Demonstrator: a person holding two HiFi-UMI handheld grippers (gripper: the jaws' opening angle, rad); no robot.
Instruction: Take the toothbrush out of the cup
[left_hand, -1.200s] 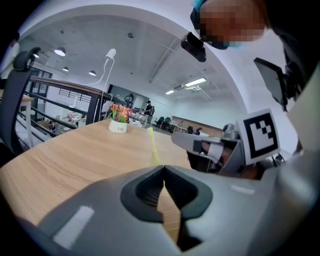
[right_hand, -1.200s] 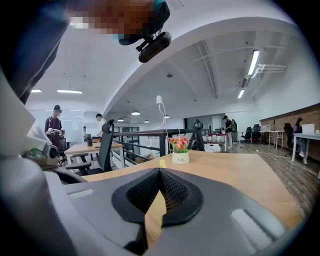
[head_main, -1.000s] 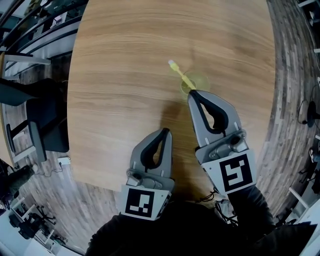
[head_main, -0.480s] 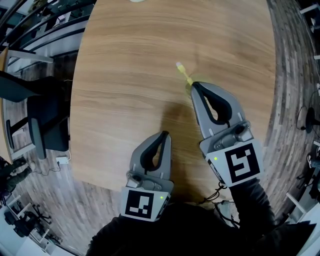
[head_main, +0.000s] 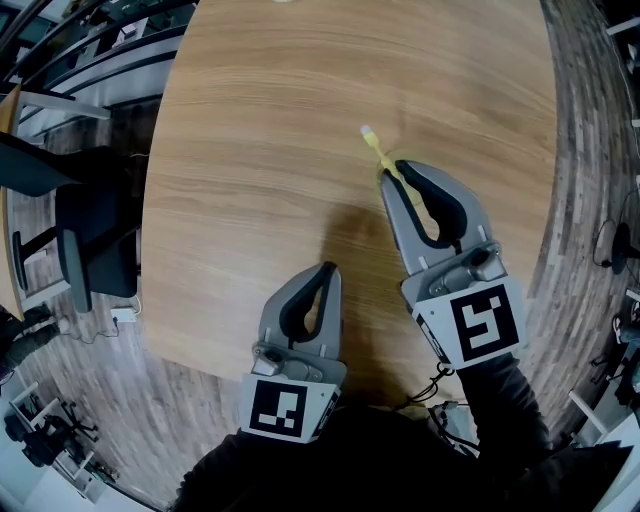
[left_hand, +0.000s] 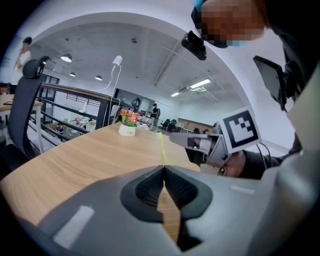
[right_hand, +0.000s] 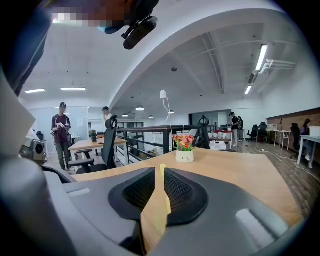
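In the head view, the right tool (head_main: 392, 172) is reaching out over the wooden surface (head_main: 260, 150). The yellow toothbrush (head_main: 375, 148) is sticking out past its tip toward 11 o'clock. The tool's tip is covering the brush's lower end. The pale green cup that was showing there a second ago is not showing now. The left tool (head_main: 330, 265) is hovering at 7 o'clock of the right one.

In the left gripper view, that tool's jaws are meeting at their tips, pinched together on nothing. The toothbrush (left_hand: 161, 147) is standing steeply just beyond them at 12 o'clock, its lower end cut off behind the jaws. Far off at 11 o'clock, a small white pot (left_hand: 127, 131) is holding flowers (left_hand: 129, 118).

In the right gripper view, the jaws have just been opening and are standing narrowly apart. The toothbrush (right_hand: 162, 171) is rising between them, lying close along the right-hand pad. Whether the other pad is touching it is hard to make out. The flower pot (right_hand: 184, 156) is sitting at 1 o'clock.
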